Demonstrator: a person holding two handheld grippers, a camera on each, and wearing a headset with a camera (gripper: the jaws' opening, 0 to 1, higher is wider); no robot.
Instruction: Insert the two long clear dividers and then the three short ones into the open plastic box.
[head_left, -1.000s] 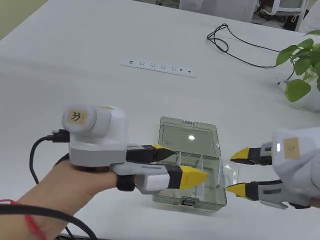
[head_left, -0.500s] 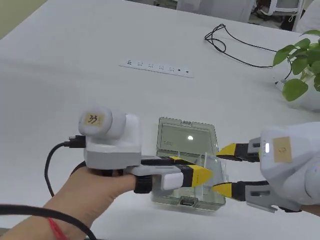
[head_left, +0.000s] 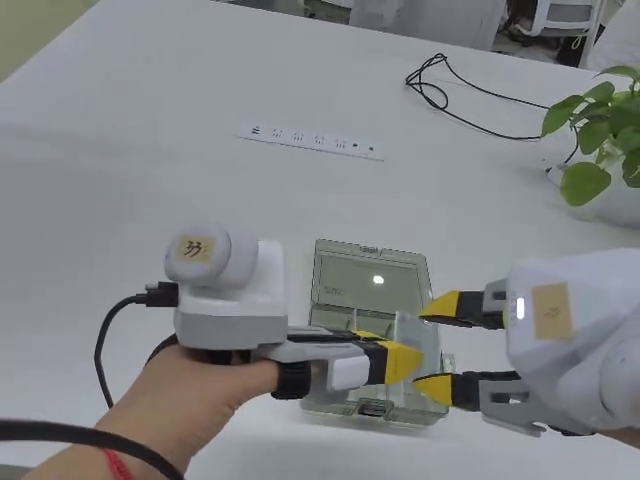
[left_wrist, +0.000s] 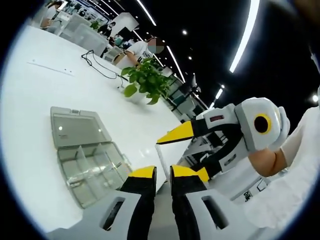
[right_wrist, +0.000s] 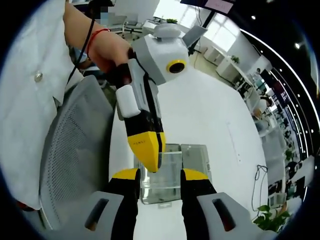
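Observation:
The clear plastic box (head_left: 340, 385) lies near the table's front edge with its lid (head_left: 365, 275) folded back, and dividers stand inside it. My left gripper (head_left: 395, 352) reaches over the box from the left, shut on a clear divider (head_left: 422, 335) that stands upright above the box's right end. In the left gripper view the divider (left_wrist: 159, 156) rises from between the nearly closed jaws beside the box (left_wrist: 82, 170). My right gripper (head_left: 432, 345) stands open at the right, with one jaw on each side of the divider. In the right gripper view, the right gripper (right_wrist: 160, 175) frames the divider (right_wrist: 172, 165) and the box (right_wrist: 165, 189).
A white power strip (head_left: 313, 138) lies mid-table. A black cable (head_left: 450, 85) is coiled at the back, and a potted plant (head_left: 600, 120) stands at the far right. The left gripper's black cord (head_left: 110, 330) loops off the front edge. A grey mesh chair (right_wrist: 75, 140) is below.
The right gripper has moved left until its open jaws flank the divider. The left gripper has kept its hold and shifted a little over the box.

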